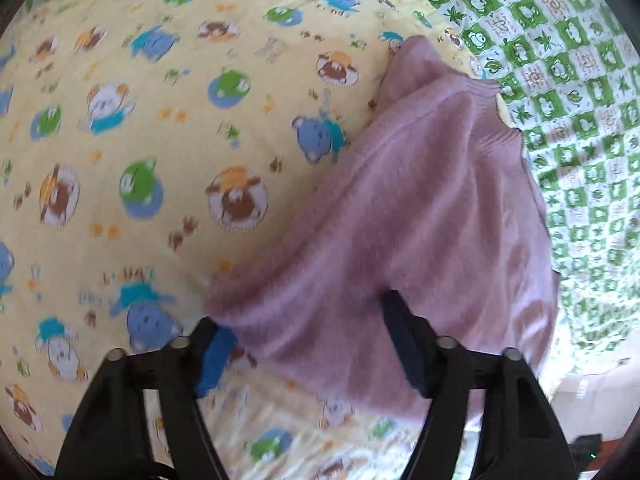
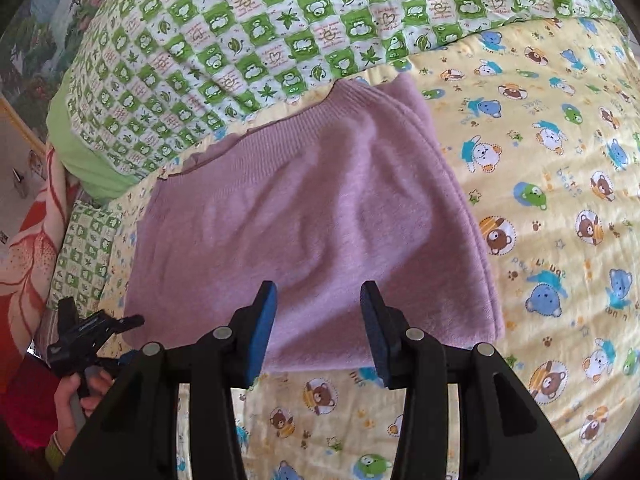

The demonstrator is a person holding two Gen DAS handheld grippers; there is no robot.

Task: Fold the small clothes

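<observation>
The left gripper (image 1: 308, 344) has its fingers wide apart around the near corner of the fuzzy purple sweater (image 2: 304, 216), not pinching it, and the right gripper (image 2: 318, 332) is half open and holds nothing. The soft knit could slip or bunch up if the fingers close on too little. It lies flat on the yellow bear bedsheet (image 2: 560, 200), with the puffy green checked quilt (image 2: 248, 40) behind.

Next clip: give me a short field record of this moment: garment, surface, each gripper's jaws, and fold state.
garment: purple knit garment, lying fairly flat, ribbed band at the far end
surface: yellow bear-print sheet, green checked quilt behind it
left gripper: jaws open, straddling the garment's near corner, no clear pinch
right gripper: jaws open over the near edge, nothing gripped
fold state: appears doubled along one side; further folding not yet visible
</observation>
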